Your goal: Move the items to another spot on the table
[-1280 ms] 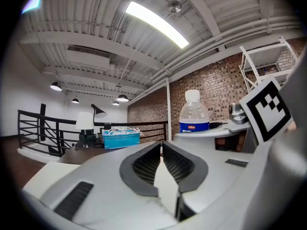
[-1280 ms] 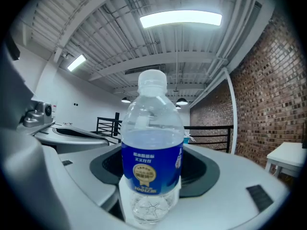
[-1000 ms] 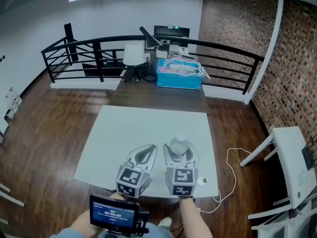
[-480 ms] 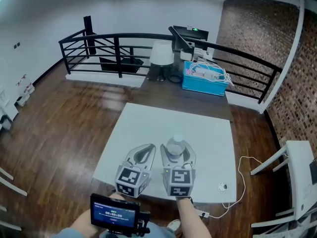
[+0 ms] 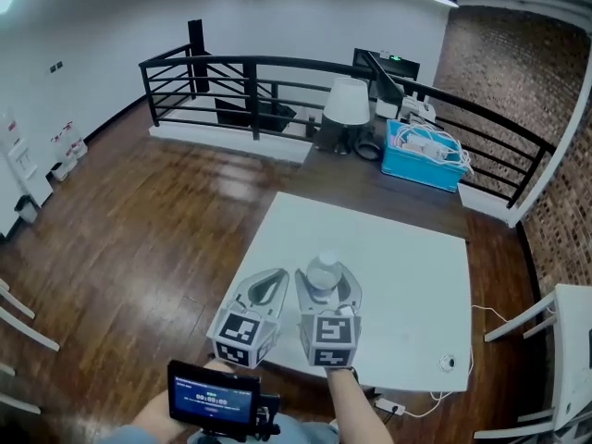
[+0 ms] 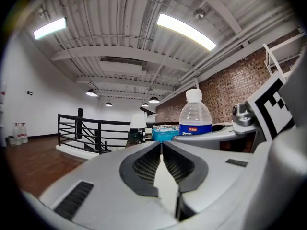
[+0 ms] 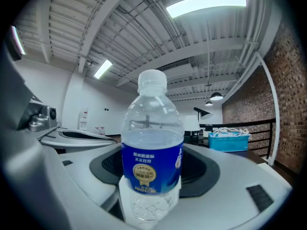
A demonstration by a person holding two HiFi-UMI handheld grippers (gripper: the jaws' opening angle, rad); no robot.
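A clear water bottle point(image 5: 324, 268) with a white cap and blue label point(image 7: 151, 159) stands upright between the jaws of my right gripper point(image 5: 326, 283), which is shut on it at label height. The right gripper view shows the right gripper point(image 7: 151, 186) with its jaws on either side of the bottle's lower half. My left gripper point(image 5: 275, 278) hangs close beside it on the left, shut and empty; in the left gripper view its tips point(image 6: 161, 145) meet and the bottle point(image 6: 195, 114) shows to the right. Both hover over the near left part of the white table point(image 5: 407, 266).
A dark table behind holds a blue basket of cables point(image 5: 424, 154) and a white lamp point(image 5: 347, 103). A black railing point(image 5: 250, 67) runs across the back. A white desk point(image 5: 573, 336) stands at the right, a cable point(image 5: 449, 363) lies on the floor, and a small screen point(image 5: 213, 398) sits below my hands.
The table and room have slid to the right in the head view; both grippers now hang over the table's left part instead of its middle. The bottle stays gripped.
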